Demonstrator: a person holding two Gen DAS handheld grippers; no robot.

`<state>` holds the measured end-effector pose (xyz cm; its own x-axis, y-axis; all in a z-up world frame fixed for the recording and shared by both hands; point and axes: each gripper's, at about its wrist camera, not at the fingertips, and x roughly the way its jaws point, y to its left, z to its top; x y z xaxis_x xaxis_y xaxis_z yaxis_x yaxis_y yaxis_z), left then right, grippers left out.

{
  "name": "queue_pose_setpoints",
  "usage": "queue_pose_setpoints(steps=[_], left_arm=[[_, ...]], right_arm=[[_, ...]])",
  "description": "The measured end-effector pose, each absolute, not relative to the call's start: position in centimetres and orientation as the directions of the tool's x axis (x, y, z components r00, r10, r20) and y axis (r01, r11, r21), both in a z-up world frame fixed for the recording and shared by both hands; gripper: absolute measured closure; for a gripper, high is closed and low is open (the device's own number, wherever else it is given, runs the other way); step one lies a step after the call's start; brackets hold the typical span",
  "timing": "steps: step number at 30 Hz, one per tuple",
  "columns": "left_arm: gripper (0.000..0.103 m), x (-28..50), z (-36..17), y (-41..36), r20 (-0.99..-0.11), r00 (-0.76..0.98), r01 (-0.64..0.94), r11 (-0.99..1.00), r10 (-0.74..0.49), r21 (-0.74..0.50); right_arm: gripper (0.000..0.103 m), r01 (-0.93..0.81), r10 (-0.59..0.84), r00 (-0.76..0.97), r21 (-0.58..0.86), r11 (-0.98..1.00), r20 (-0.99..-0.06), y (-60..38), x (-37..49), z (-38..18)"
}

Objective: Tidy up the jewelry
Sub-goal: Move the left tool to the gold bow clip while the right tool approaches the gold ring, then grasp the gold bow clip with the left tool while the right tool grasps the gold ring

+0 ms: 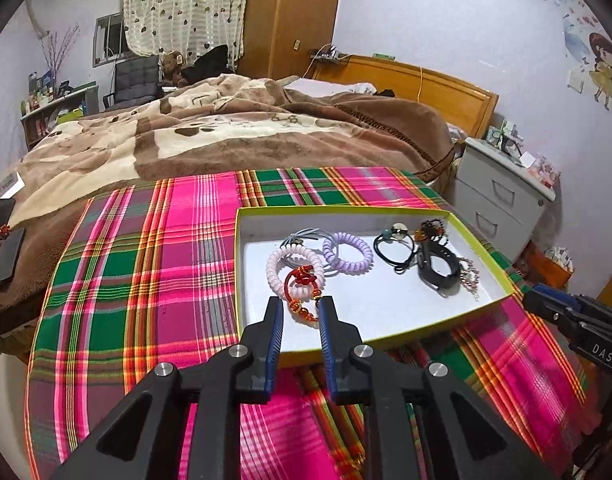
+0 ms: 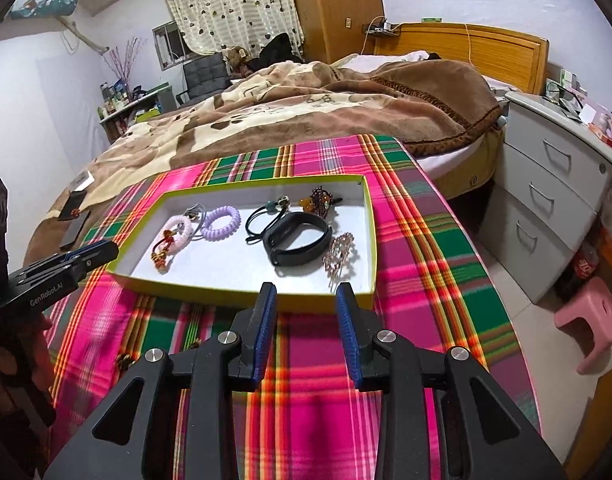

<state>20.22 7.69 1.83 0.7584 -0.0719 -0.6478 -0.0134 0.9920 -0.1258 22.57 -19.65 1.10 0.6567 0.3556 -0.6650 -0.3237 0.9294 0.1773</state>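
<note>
A shallow white box with a yellow-green rim (image 1: 242, 280) (image 2: 242, 294) sits on a plaid cloth. It holds a pink coil hair tie (image 1: 280, 262) (image 2: 182, 228), a purple coil tie (image 1: 348, 248) (image 2: 222, 218), a red beaded cord bracelet (image 1: 304, 292) (image 2: 162, 250), a black hair tie (image 1: 394, 246) (image 2: 262, 216), a black smart band (image 1: 438, 268) (image 2: 298, 240), a rhinestone clip (image 1: 470, 276) (image 2: 340, 258) and amber beads (image 1: 430, 230) (image 2: 314, 202). My left gripper (image 1: 301, 304) (image 2: 102, 250) is open over the box's near left edge, fingers astride the red bracelet. My right gripper (image 2: 306, 294) (image 1: 542, 300) is open and empty at the box's near right edge.
The plaid cloth (image 1: 146, 280) (image 2: 418, 264) covers a table against a bed with a brown blanket (image 1: 226, 136). Two phones (image 1: 6, 248) lie on the blanket at left. A grey drawer unit (image 2: 554, 200) and a pink stool (image 2: 590, 320) stand at right. Small beads (image 2: 124, 360) lie on the cloth.
</note>
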Motion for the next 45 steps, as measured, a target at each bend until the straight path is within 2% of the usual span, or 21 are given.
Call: queue_pose_setpoints(steps=[25, 45], left_arm=[[0.085, 7.8, 4.1, 4.3, -0.565, 0.817, 0.055, 0.99, -0.118, -0.128], [0.085, 3.3, 3.8, 1.9, -0.563, 0.819, 0.08, 0.994, -0.109, -0.077]], right_arm=[[0.071, -0.401, 0.434, 0.656, 0.201, 0.893, -0.618, -19.9, 11.7, 2.2], [0.071, -0.446, 0.454, 0.676, 0.168, 0.879, -0.581, -19.9, 8.1, 2.4]])
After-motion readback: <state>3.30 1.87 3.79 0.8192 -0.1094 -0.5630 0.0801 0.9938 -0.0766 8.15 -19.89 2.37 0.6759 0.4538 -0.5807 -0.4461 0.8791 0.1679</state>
